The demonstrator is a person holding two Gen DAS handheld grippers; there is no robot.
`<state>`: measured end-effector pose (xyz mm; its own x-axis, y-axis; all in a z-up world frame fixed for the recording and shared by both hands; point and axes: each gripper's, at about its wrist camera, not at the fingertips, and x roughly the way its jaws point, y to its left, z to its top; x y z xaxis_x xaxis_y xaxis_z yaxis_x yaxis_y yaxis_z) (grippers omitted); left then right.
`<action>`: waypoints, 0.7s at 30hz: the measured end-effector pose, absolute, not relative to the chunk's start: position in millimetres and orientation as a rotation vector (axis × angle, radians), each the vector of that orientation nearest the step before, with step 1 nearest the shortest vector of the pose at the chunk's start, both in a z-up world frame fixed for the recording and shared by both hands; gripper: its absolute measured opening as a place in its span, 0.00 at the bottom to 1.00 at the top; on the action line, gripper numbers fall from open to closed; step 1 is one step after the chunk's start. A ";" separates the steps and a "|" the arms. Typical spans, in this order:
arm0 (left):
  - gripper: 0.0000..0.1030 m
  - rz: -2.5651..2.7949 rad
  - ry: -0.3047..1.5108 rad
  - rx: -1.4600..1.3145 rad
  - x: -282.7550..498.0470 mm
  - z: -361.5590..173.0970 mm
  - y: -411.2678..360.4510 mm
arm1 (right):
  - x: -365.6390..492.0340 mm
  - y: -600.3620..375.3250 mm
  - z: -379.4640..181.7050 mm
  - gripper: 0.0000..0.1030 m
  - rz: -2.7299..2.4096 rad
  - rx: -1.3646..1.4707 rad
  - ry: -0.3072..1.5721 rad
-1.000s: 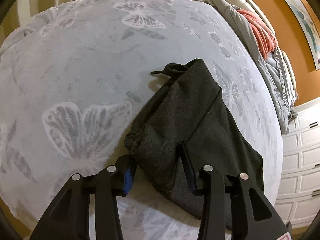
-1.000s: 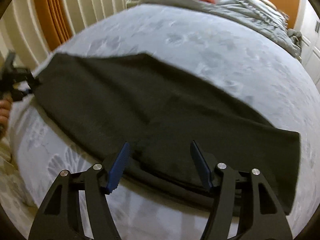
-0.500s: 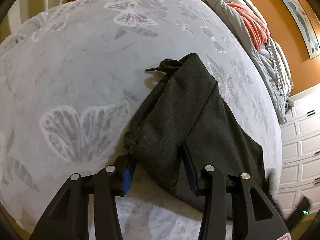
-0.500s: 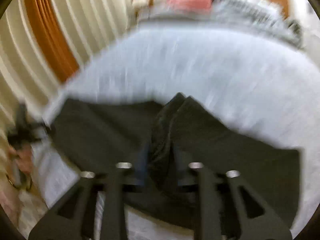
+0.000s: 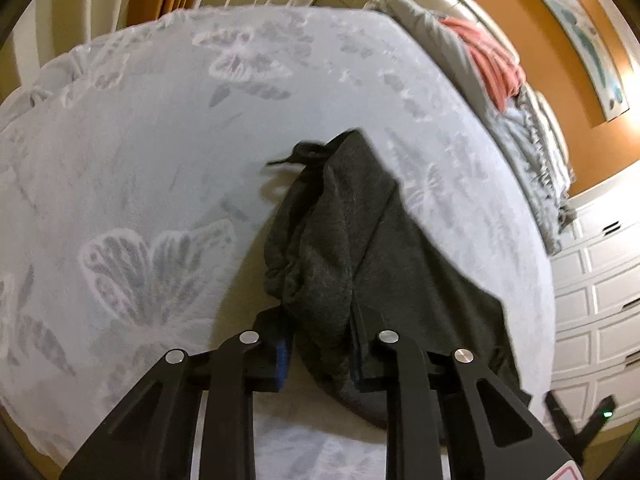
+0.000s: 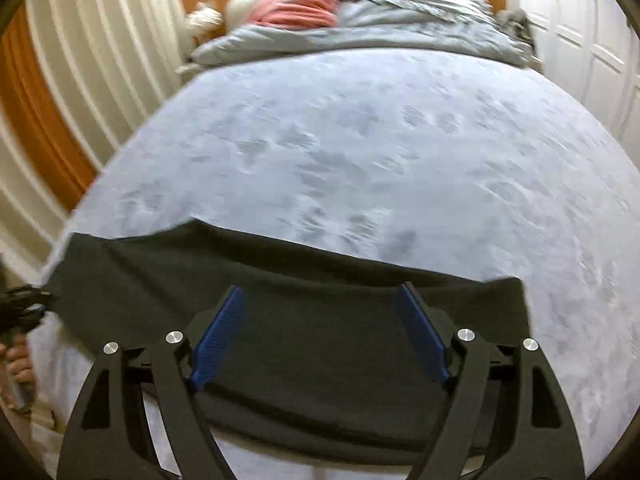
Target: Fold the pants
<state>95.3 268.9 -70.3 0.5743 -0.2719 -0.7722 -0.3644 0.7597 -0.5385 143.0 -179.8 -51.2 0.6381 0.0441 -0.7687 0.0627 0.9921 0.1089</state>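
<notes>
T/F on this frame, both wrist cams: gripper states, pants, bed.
1. The left gripper is shut on the pants. True.
2. The right gripper clamps the pants. False: its jaws stand wide open over the cloth.
3. The pants lie on a butterfly-print bed cover. True.
4. The pants are red. False: they are dark grey; the pink-red cloth lies at the head of the bed.

Place: home bedroom
Evidence: butterfly-print bed (image 5: 168, 152), far rumpled bedding (image 6: 360, 32), white drawers (image 5: 600, 280) right
</notes>
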 end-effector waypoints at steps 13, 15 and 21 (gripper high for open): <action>0.18 0.078 0.974 -0.762 96.7 -61.7 265.6 | 187.8 -72.6 -138.0 0.09 0.190 -0.090 1.018; 0.18 0.066 0.978 -0.759 95.8 -63.4 268.1 | 191.7 -66.2 -128.9 0.09 0.178 -0.112 1.004; 0.18 0.040 0.995 -0.718 96.7 -66.7 269.1 | 195.1 -69.4 -130.3 0.08 0.186 -0.077 1.037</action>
<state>96.7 269.1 -66.7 0.5638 -0.2837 -0.7757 -0.3455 0.7720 -0.5335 195.1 -69.4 -130.3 0.4950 0.1172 -0.8609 -0.1900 0.9815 0.0244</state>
